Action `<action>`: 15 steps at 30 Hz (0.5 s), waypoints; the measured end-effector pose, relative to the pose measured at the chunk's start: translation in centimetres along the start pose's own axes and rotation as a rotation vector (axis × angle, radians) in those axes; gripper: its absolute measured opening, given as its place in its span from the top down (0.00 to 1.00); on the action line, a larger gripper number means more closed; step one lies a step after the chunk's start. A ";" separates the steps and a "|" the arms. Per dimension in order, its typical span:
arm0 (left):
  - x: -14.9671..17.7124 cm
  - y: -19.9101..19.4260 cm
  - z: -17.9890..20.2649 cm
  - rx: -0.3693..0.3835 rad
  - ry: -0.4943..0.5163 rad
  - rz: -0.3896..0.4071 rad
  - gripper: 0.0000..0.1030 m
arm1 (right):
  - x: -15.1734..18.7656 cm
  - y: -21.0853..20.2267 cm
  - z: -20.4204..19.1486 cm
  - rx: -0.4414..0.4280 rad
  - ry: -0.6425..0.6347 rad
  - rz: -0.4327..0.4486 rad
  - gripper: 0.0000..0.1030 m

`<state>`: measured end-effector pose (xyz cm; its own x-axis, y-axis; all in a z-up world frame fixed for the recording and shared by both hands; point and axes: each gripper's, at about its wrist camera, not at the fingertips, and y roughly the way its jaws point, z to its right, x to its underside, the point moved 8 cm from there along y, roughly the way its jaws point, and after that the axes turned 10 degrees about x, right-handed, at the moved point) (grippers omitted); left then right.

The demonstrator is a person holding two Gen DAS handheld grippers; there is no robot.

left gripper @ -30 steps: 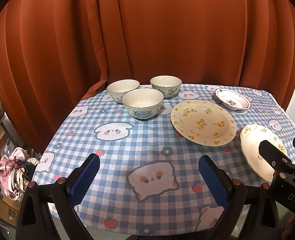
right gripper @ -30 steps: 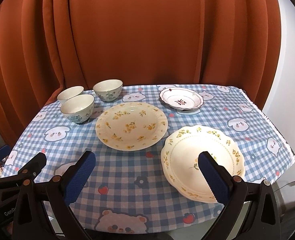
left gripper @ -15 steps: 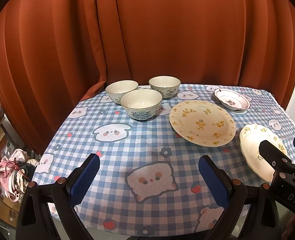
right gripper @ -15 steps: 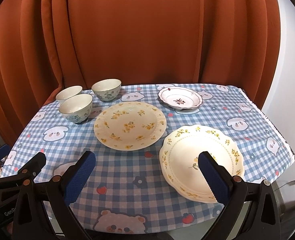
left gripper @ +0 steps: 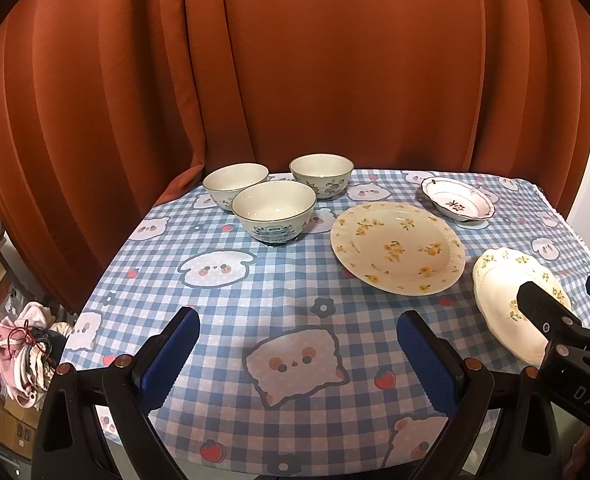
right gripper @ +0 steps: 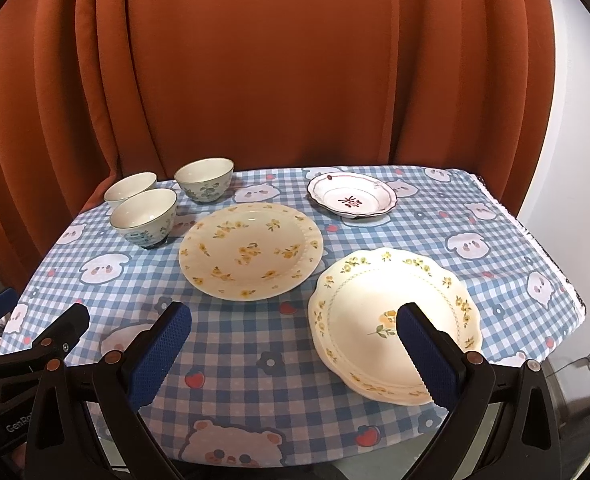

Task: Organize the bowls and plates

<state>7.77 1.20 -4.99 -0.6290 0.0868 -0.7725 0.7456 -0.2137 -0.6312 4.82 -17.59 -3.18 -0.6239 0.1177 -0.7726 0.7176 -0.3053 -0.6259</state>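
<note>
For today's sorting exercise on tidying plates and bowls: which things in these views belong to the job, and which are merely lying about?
Belong to the job:
three bowls
yellow-flowered plate
scalloped plate
small red-patterned dish
left gripper and right gripper, both open and empty

Lying about:
checked tablecloth
orange curtain
bundle of cloth beside the table

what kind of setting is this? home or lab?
Likely a home room staged for recording: a table with a cartoon checked tablecloth, household crockery such as the yellow-flowered plate and bowls, a rust curtain as backdrop, and bundled clothes on the floor beside it.
</note>
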 end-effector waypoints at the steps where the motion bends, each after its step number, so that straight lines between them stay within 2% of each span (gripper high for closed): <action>1: 0.0 0.0 0.0 0.000 0.000 0.000 0.04 | 0.0 0.0 -0.1 0.002 0.000 0.000 0.00; 15: 0.0 0.0 0.2 -0.003 -0.001 -0.001 0.04 | 0.0 -0.3 -0.6 0.029 -0.003 -0.007 0.00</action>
<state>7.74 0.95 -5.00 -0.6298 0.0863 -0.7719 0.7458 -0.2104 -0.6321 4.80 -16.89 -3.02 -0.6296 0.1170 -0.7681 0.7041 -0.3320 -0.6277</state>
